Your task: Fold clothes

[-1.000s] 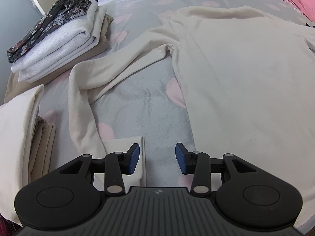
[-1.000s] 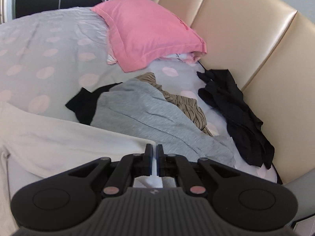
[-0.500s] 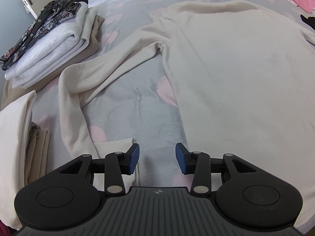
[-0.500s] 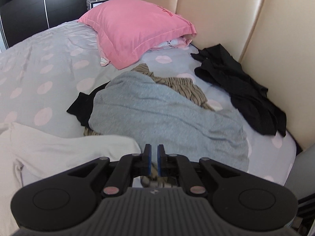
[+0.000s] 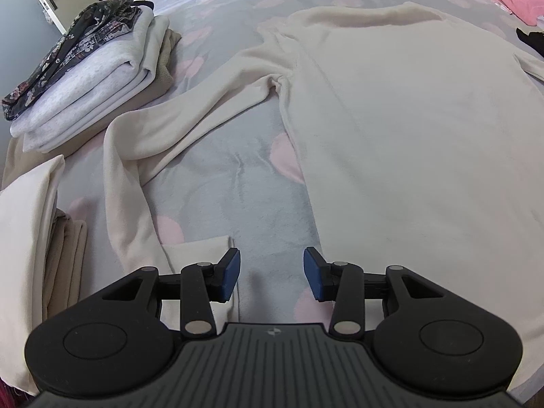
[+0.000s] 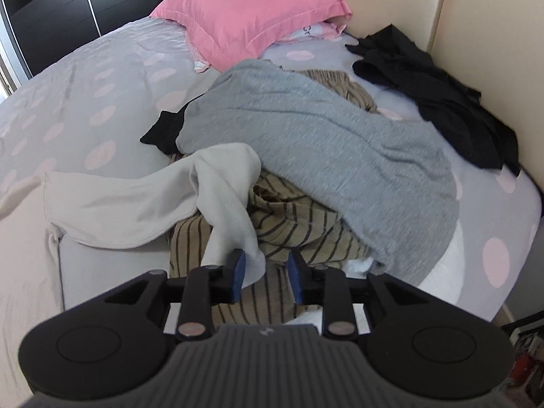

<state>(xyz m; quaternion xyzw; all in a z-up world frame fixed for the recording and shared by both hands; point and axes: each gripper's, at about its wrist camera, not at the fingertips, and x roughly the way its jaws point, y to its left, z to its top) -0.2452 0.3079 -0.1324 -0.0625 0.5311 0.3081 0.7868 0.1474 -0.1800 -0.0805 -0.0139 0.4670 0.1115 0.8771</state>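
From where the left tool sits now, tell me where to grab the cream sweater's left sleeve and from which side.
Take the cuff end of the cream sweater, lying flat beside the left tool. Come in low from the near edge, one finger sliding under the hem. The sleeve bends back there, so the cuff is its free end.

The right gripper (image 6: 264, 273) has its jaws apart, and the end of a cream sleeve (image 6: 224, 187) hangs down right next to the left finger, not pinched as far as I can see. The sleeve drapes over a striped tan garment (image 6: 292, 224). A grey top (image 6: 323, 142) is heaped on that, with a bit of black cloth (image 6: 163, 132) poking out to the left. Pink pillow (image 6: 251, 10) at the back, black clothes (image 6: 438, 91) against the headboard (image 6: 489, 17).
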